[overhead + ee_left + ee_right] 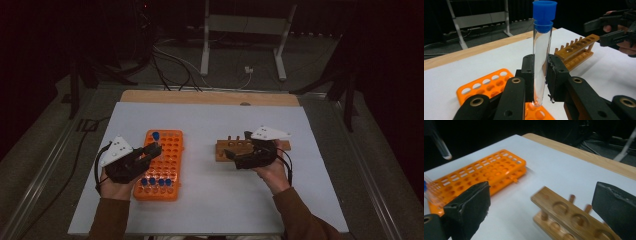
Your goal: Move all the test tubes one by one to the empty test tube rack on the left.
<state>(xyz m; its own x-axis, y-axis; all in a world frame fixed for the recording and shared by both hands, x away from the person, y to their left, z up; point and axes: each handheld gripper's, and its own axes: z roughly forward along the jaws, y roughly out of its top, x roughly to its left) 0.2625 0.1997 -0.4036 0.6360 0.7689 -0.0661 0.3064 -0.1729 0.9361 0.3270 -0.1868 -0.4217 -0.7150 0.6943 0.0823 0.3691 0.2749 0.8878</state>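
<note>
Left gripper (pixel 152 150) fingers clamped together; right gripper (pixel 235 152) fingers spread wide apart.

White table (pixel 210 200) carries an orange rack (pixel 161 165) and a wooden rack (pixel 235 148).

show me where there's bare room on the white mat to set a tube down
Bare mat lies between the orange rack and the wooden rack, also along the near edge and behind both racks. It is crowded at the racks, where the left gripper and right gripper work.

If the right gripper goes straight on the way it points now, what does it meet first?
Probably the wooden rack: it lies just ahead, between the open jaws of the right gripper. The orange rack lies farther off; exact depth is unclear.
</note>
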